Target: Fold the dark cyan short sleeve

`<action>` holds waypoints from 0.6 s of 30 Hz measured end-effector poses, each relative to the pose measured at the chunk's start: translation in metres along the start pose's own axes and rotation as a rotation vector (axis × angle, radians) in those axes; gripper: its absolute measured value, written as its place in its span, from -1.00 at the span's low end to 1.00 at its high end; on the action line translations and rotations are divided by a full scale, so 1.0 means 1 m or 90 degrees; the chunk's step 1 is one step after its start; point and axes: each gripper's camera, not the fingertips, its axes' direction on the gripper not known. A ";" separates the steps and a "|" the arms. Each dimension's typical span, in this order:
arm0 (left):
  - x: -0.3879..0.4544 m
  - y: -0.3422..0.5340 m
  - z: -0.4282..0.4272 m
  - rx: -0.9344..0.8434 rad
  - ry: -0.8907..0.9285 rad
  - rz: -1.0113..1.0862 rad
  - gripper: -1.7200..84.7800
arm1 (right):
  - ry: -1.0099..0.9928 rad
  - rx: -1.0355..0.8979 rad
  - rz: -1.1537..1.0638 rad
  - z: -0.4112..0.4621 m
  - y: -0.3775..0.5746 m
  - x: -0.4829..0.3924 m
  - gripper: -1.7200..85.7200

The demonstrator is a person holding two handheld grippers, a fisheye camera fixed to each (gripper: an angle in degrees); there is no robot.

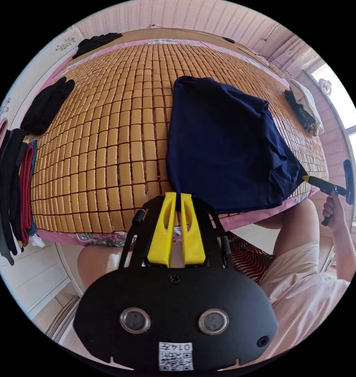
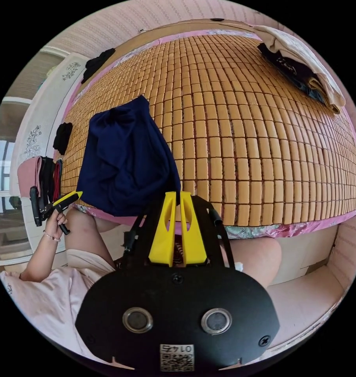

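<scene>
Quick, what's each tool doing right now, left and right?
Left tool: shut, tips at the dark shirt hem; whether it grips cannot be told.
Right tool: shut on the shirt's corner.

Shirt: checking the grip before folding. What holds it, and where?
The dark shirt is pinched along its near edge: right gripper on one corner, left gripper on the other.

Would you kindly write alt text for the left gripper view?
A dark blue shirt lies bunched on a bamboo mat covering a bed, its near corner pinched by the right tool. The left tool hovers shut at the bed's near edge, holding nothing.
</scene>
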 end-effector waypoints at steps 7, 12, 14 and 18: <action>-0.051 0.065 -0.063 0.057 0.127 -0.050 -0.98 | -0.209 0.065 0.077 -0.033 0.039 0.059 -0.95; -0.090 0.091 -0.184 0.286 0.284 -0.044 -0.98 | -0.475 0.200 0.045 -0.090 0.049 0.073 -0.95; -0.101 0.095 -0.238 0.371 0.293 -0.027 -0.98 | -0.502 0.248 -0.018 -0.126 0.042 0.061 -0.95; -0.114 0.125 -0.356 0.560 0.299 0.037 -0.98 | -0.563 0.394 -0.172 -0.233 0.043 0.029 -0.95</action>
